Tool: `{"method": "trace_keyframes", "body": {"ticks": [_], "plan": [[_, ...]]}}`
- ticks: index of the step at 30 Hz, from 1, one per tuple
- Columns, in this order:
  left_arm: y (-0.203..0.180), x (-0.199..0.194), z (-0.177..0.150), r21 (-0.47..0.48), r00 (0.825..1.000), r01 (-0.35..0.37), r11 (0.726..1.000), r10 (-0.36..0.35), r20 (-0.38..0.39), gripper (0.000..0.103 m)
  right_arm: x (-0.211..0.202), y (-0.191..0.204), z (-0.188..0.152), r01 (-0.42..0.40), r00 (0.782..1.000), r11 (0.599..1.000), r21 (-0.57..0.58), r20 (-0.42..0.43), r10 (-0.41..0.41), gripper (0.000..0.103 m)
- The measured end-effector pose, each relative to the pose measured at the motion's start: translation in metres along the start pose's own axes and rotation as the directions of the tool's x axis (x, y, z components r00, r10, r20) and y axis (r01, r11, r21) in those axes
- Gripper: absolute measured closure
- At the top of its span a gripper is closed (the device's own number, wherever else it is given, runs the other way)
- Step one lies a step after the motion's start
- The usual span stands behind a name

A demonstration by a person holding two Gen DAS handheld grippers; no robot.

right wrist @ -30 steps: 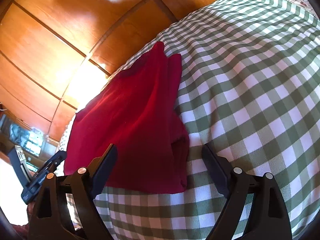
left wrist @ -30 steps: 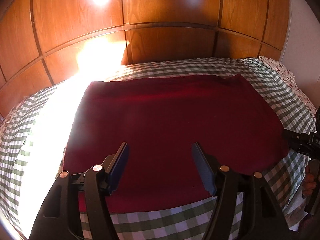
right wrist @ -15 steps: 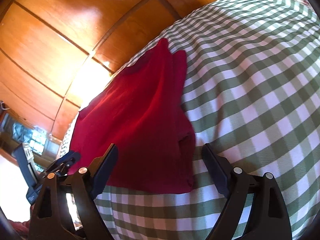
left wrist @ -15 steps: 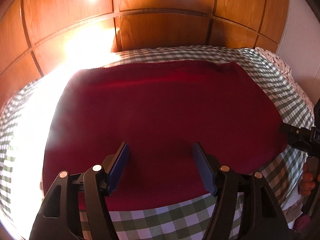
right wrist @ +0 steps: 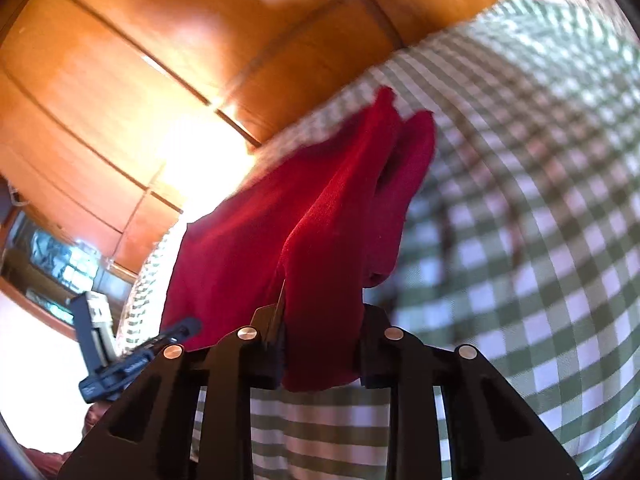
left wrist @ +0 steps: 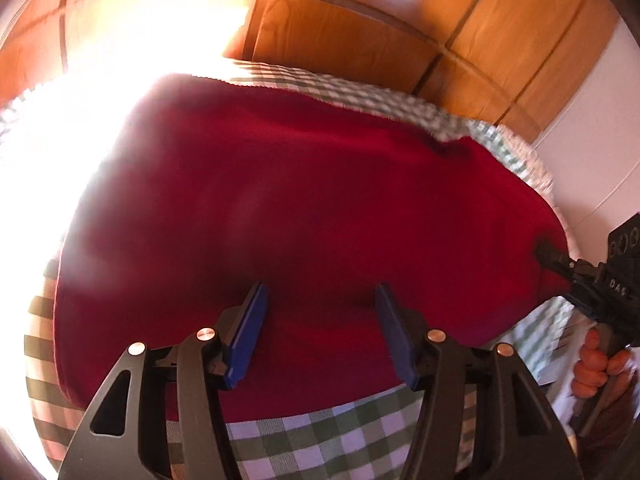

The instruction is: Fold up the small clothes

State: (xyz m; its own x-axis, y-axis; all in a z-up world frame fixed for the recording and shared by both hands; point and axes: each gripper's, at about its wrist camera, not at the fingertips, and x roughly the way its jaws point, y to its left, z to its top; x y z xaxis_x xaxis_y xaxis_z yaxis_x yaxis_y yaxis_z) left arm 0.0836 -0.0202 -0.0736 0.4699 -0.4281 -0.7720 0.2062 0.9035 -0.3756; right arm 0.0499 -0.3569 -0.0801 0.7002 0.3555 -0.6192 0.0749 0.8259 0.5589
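Right wrist view: your right gripper [right wrist: 320,344] pinches the red cloth [right wrist: 304,208] corner; your left gripper [left wrist: 320,332] gapes wide above it, empty.

Soft matt red cloth [left wrist: 304,208], woven checked sheet [right wrist: 540,240], glossy wood panels [right wrist: 120,60]

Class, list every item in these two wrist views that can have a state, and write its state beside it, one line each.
Dark red cloth garment: spread on the bed, its right edge pinched and lifted.
Left gripper: open, empty, over the garment's near edge.
Right gripper: shut on the garment's edge.
Green-and-white checked bedcover: lying flat beneath the garment.
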Motion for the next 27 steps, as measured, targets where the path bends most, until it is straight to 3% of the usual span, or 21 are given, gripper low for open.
{"method": "trace_keyframes", "body": {"ticks": [4,8,13,18,22,23,25,27], "plan": [[0.036,-0.024,0.006,-0.118,0.996,0.079,0.99,-0.074,0.046,0.048,-0.002,0.047,0.015,-0.033,0.999,0.992,-0.119,0.007,0.034,0.079],[0.08,-0.053,0.006,-0.206,0.992,0.099,0.974,-0.079,0.103,0.048,0.014,0.109,0.024,-0.099,0.995,0.965,-0.244,-0.021,0.096,0.079],[0.121,-0.079,-0.001,-0.292,0.984,0.135,0.947,-0.094,0.152,0.048,0.068,0.18,0.013,-0.165,0.983,0.914,-0.37,-0.134,0.123,0.079],[0.145,-0.093,-0.008,-0.365,0.969,0.216,0.906,-0.152,0.195,0.042,0.131,0.22,-0.023,-0.174,0.963,0.867,-0.467,-0.265,0.05,0.079],[0.148,-0.097,-0.009,-0.372,0.959,0.256,0.892,-0.188,0.211,0.037,0.16,0.234,-0.059,-0.125,0.948,0.797,-0.591,-0.308,-0.08,0.079],[0.148,-0.096,-0.003,-0.374,0.958,0.264,0.889,-0.197,0.208,0.036,0.16,0.235,-0.065,-0.12,0.948,0.784,-0.61,-0.303,-0.091,0.077],[0.146,-0.089,0.004,-0.375,0.956,0.279,0.884,-0.219,0.195,0.035,0.155,0.235,-0.071,-0.177,0.947,0.778,-0.602,-0.321,-0.033,0.066],[0.144,-0.087,0.008,-0.377,0.954,0.293,0.879,-0.24,0.18,0.035,0.144,0.233,-0.074,-0.251,0.935,0.78,-0.573,-0.353,0.041,0.045]]}}
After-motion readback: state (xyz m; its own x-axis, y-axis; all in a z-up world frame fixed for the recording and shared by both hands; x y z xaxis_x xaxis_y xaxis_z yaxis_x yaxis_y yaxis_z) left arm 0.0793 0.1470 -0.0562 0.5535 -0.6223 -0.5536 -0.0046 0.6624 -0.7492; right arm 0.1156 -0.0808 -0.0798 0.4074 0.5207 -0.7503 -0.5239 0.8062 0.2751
